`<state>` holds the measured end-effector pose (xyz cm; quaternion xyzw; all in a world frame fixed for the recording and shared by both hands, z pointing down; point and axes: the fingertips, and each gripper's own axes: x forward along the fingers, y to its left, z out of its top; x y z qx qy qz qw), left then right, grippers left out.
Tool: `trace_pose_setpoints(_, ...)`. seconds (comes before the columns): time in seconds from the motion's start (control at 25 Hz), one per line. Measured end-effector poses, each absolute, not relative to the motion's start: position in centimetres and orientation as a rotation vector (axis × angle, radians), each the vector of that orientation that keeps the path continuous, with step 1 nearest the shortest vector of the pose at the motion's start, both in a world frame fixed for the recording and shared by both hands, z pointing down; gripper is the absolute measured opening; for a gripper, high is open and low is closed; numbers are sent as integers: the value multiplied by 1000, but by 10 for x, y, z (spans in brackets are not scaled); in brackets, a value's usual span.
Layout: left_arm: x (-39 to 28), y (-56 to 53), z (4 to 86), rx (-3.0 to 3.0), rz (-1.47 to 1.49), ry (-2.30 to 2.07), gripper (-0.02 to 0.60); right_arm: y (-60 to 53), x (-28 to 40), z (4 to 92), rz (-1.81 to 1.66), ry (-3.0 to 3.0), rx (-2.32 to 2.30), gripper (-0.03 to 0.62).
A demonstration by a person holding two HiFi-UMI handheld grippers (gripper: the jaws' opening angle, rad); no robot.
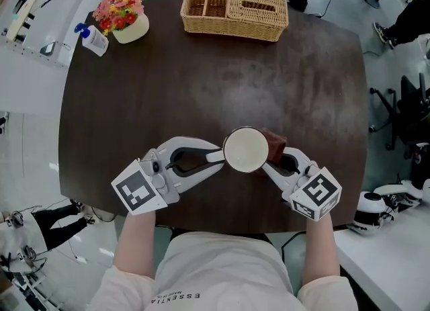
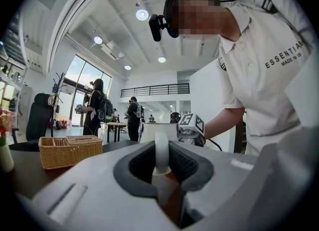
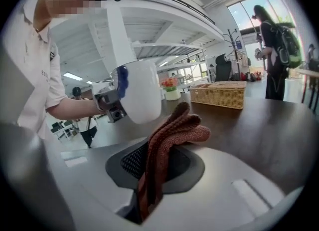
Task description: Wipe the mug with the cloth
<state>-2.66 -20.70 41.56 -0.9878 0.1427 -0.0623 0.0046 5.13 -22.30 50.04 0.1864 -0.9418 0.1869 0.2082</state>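
A white mug (image 1: 244, 149) hangs above the dark table, held by its handle (image 2: 161, 151) in my left gripper (image 1: 216, 156), which is shut on it. In the right gripper view the mug (image 3: 141, 98) floats just ahead of the jaws. My right gripper (image 1: 273, 157) is shut on a folded reddish-brown cloth (image 3: 167, 140). Seen from the head view, the cloth (image 1: 274, 144) sits against the mug's right side. Both grippers meet near the table's front edge, close to the person's body.
A wicker basket (image 1: 234, 13) stands at the table's far edge. A pot of flowers (image 1: 123, 16) and a small spray bottle (image 1: 93, 37) sit at the far left corner. The dark table (image 1: 201, 88) spreads between them and the grippers. People stand in the background.
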Motion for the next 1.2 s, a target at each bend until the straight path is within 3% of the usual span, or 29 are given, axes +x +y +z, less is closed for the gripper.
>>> trace_pose_setpoints(0.16, -28, -211, 446, -3152, -236, 448, 68, -247, 75, 510, 551, -2550, 730, 81)
trace_pose_setpoints(0.56, -28, -215, 521, -3266, -358, 478, 66, -244, 68, 532, 576, -2541, 740, 81)
trace_pose_setpoints(0.96, -33, -210, 533, -3252, -369, 420, 68, -238, 57, 539, 582, -2540, 706, 81)
trace_pose_setpoints(1.2, -43, -207, 553, -3142, -574, 480, 74, -235, 58, 540, 606, -2543, 726, 81)
